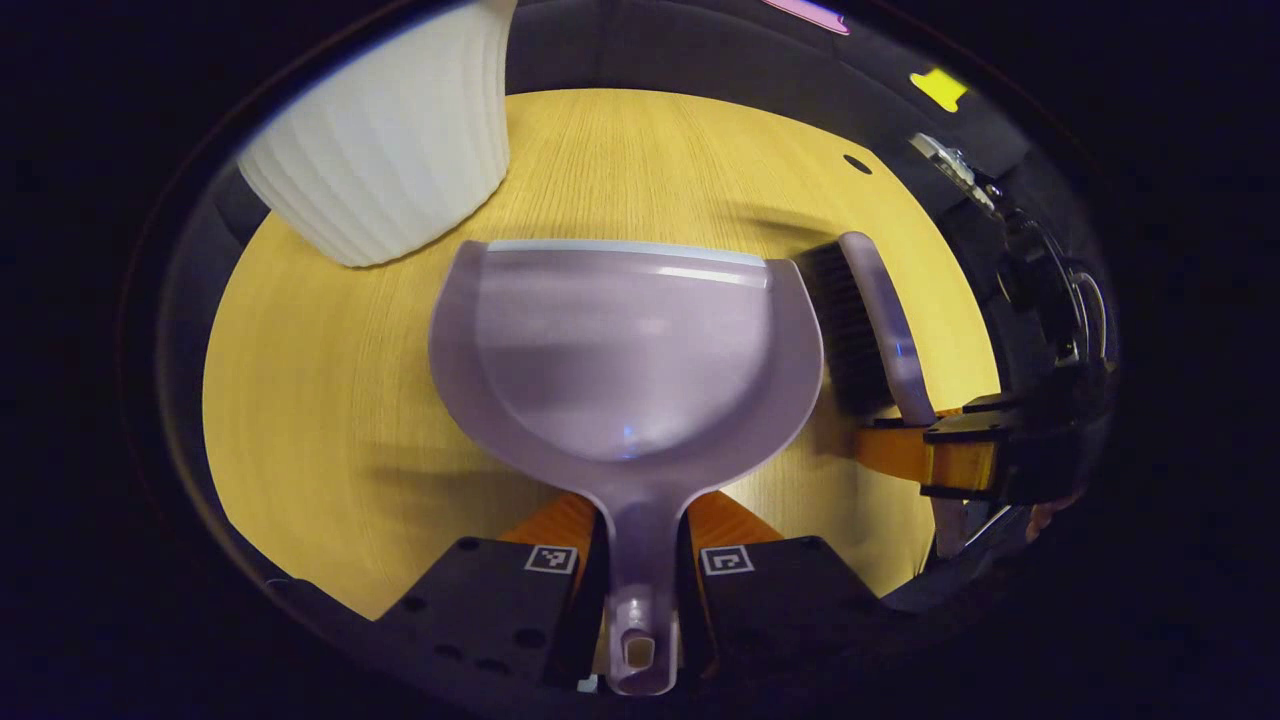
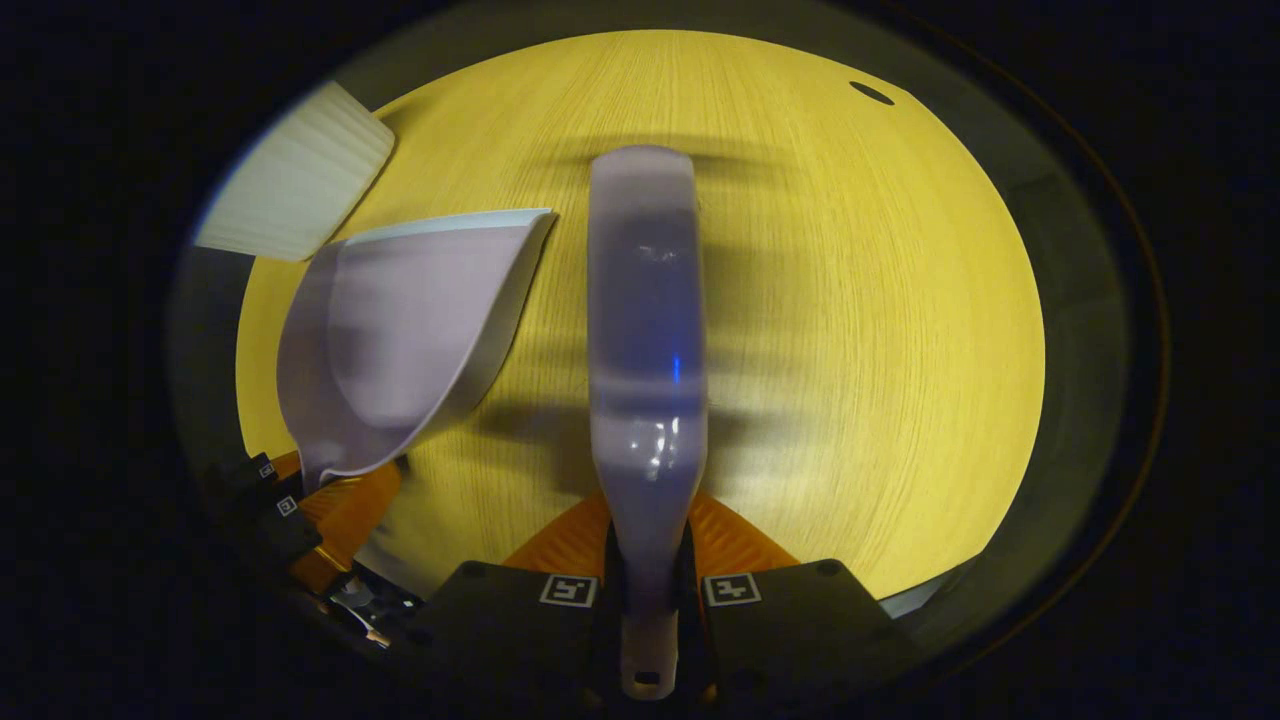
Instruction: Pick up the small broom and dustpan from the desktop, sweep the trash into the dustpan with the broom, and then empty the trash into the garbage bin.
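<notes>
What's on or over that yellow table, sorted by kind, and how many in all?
Dustpans: 1, lilac dustpan, held by the left gripper
Brooms: 1, lilac broom, held by the right gripper
Bins: 1, white ribbed bin
Grippers: 2
Total: 5

Dustpan (image 1: pixel 625 360) looked like smooth, glossy lilac plastic, same as the broom (image 2: pixel 645 330) back. Desktop (image 1: pixel 330 400) was matt wood grain. White bin (image 1: pixel 390 140) far left looked ribbed, matt plastic.
</notes>
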{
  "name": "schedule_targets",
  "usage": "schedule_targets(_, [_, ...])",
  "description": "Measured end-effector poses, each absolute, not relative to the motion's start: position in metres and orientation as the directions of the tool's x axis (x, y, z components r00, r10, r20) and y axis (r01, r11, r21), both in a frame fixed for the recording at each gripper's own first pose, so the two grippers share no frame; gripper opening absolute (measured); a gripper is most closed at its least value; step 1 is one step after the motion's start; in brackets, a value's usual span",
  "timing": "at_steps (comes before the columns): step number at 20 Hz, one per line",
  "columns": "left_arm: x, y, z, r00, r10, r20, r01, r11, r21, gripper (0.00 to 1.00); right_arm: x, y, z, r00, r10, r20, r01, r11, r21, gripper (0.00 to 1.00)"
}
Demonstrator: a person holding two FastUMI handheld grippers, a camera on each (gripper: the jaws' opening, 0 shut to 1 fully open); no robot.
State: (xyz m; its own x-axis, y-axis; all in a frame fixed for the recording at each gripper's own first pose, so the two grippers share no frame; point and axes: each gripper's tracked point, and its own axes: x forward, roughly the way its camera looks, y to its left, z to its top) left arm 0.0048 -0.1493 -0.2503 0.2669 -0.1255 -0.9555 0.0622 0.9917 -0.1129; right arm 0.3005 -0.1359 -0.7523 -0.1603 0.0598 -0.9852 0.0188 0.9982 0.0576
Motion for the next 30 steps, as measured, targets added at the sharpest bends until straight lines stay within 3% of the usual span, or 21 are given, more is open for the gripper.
schedule_targets(3, [0.005, -0.152, -0.252, 0.258, -0.115, -0.959, 0.055, 0.993, -0.104, 0.31, 0.305, -0.137, -0.755, -0.168, 0.062, -0.984, 0.043, 0.998, 0.055, 0.27])
schedule_targets(4, [0.006, -0.153, -0.250, 0.259, -0.121, -0.958, 0.061, 0.992, -0.109, 0.32, 0.305, -0.139, -0.756, -0.166, 0.055, -0.985, 0.044, 0.998, 0.048, 0.35])
schedule_targets(5, [0.006, -0.155, -0.250, 0.260, -0.129, -0.957, 0.061, 0.991, -0.117, 0.33, 0.305, -0.141, -0.755, -0.162, 0.042, -0.986, 0.041, 0.999, 0.036, 0.29])
schedule_targets(6, [0.007, -0.157, -0.249, 0.263, -0.125, -0.957, 0.055, 0.992, -0.114, 0.37, 0.304, -0.143, -0.753, -0.162, 0.034, -0.986, 0.035, 0.999, 0.029, 0.29])
schedule_targets(7, [0.009, -0.156, -0.248, 0.265, -0.122, -0.957, 0.054, 0.992, -0.111, 0.54, 0.300, -0.142, -0.750, -0.161, 0.032, -0.986, 0.030, 0.999, 0.027, 0.31])
schedule_targets(8, [0.012, -0.155, -0.243, 0.276, -0.119, -0.954, 0.057, 0.993, -0.107, 0.63, 0.301, -0.143, -0.743, -0.150, 0.036, -0.988, 0.024, 0.999, 0.033, 0.38])
schedule_targets(9, [0.016, -0.156, -0.241, 0.290, -0.118, -0.950, 0.068, 0.992, -0.103, 0.76, 0.303, -0.144, -0.737, -0.122, 0.031, -0.992, 0.022, 0.999, 0.028, 0.58])
schedule_targets(11, [0.013, -0.156, -0.231, 0.323, -0.103, -0.941, 0.077, 0.994, -0.082, 0.80, 0.309, -0.146, -0.715, -0.044, 0.033, -0.998, 0.050, 0.998, 0.031, 1.00])
schedule_targets(14, [0.010, -0.156, -0.190, 0.403, -0.125, -0.907, 0.089, 0.991, -0.097, 0.80, 0.333, -0.146, -0.665, 0.121, 0.049, -0.991, 0.104, 0.993, 0.062, 0.99])
schedule_targets(18, [0.027, -0.154, -0.100, 0.634, -0.176, -0.753, 0.108, 0.984, -0.140, 0.80, 0.378, -0.144, -0.585, 0.429, 0.042, -0.902, 0.126, 0.986, 0.105, 0.98])
schedule_targets(20, [0.031, -0.148, -0.054, 0.726, -0.200, -0.658, 0.124, 0.979, -0.162, 0.80, 0.398, -0.137, -0.549, 0.593, 0.028, -0.805, 0.116, 0.986, 0.120, 0.99])
schedule_targets(23, [0.032, -0.131, -0.001, 0.843, -0.154, -0.516, 0.121, 0.988, -0.098, 0.79, 0.404, -0.135, -0.536, 0.805, 0.017, -0.593, 0.081, 0.987, 0.139, 0.98])
schedule_targets(26, [0.027, -0.127, 0.021, 0.934, -0.106, -0.342, 0.111, 0.994, -0.006, 0.79, 0.411, -0.137, -0.527, 0.895, 0.006, -0.447, 0.063, 0.988, 0.140, 0.97])
schedule_targets(30, [0.025, -0.130, 0.018, 0.960, -0.141, -0.243, 0.143, 0.990, -0.011, 0.79, 0.415, -0.138, -0.511, 0.952, -0.015, -0.305, 0.024, 0.999, 0.025, 0.98])
